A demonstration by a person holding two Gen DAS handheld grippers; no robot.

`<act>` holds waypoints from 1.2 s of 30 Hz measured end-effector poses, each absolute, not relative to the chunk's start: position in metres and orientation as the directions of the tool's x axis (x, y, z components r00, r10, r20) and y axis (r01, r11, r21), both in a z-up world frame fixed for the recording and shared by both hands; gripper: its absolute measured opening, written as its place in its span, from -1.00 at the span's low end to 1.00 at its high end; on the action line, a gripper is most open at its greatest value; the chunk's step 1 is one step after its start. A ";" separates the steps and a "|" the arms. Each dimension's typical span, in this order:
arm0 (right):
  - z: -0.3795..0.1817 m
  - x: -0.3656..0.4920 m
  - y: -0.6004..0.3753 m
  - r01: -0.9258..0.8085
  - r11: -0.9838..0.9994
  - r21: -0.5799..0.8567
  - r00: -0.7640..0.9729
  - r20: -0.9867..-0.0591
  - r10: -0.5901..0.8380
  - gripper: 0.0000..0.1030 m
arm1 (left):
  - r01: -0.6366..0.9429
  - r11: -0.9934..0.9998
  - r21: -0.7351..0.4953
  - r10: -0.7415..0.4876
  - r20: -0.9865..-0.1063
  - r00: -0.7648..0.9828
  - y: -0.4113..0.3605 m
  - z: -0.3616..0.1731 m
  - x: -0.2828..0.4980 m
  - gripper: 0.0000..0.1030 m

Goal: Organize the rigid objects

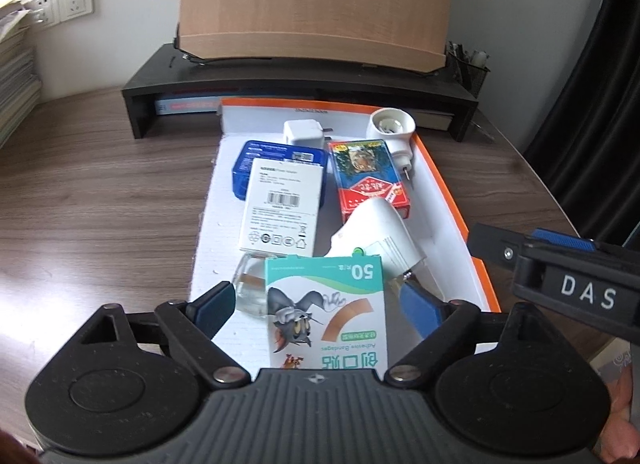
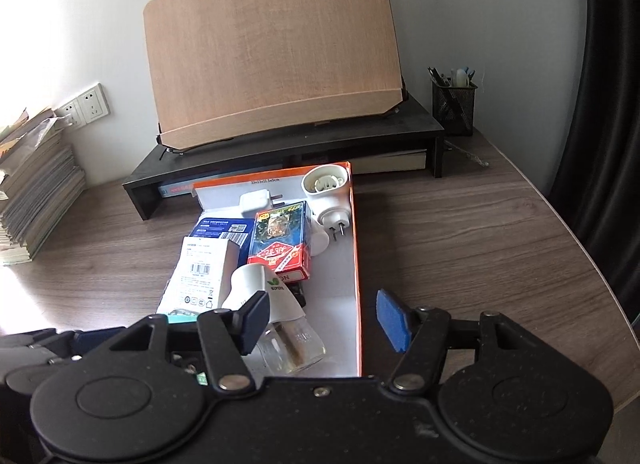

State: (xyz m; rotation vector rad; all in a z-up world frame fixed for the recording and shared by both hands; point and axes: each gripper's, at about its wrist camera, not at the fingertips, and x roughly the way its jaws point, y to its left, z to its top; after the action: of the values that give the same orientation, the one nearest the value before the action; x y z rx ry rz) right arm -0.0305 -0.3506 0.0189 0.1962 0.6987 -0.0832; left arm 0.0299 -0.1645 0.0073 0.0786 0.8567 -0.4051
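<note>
Lying between the spread left gripper fingers: bandage box.

I face a white wall with a double socket plate low on its left. Before me lies a dark wood-grain desk with a rounded right edge. At its far side stands a black riser shelf, and a pale wooden board leans tilted on top of it. A mesh pen holder stands just beside the riser's right end. Stacked magazines sit far left. A dark curtain hangs on the right. Daylight glares from the left.
</note>
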 end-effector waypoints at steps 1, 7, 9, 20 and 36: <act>0.019 -0.031 -0.350 0.137 0.979 0.150 0.764 -0.645 -0.008 0.45 | 0.367 0.925 -0.093 -0.309 -0.747 0.589 -0.163 0.009 0.029 0.84; 0.025 -0.040 -0.351 0.124 0.981 0.153 0.778 -0.629 0.000 0.51 | 0.326 0.942 -0.078 -0.271 -0.749 0.605 -0.158 0.018 0.018 1.00; 0.028 -0.046 -0.352 0.128 0.980 0.152 0.780 -0.626 -0.004 0.52 | 0.318 0.946 -0.067 -0.258 -0.750 0.609 -0.156 0.021 0.014 1.00; 0.032 -0.091 -0.346 0.175 0.976 0.131 0.761 -0.647 -0.049 0.55 | 0.312 0.950 -0.014 -0.218 -0.746 0.629 -0.143 0.029 -0.010 1.00; 0.033 -0.126 -0.325 0.175 0.978 0.110 0.729 -0.683 -0.053 0.58 | 0.306 0.952 0.015 -0.192 -0.749 0.634 -0.129 0.031 -0.039 1.00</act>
State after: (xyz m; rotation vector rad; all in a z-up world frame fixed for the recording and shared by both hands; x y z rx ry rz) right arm -0.1264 -0.3253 0.0334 0.1717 0.7445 -0.1265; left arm -0.0391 -0.1292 0.0311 0.1454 0.8371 -0.2858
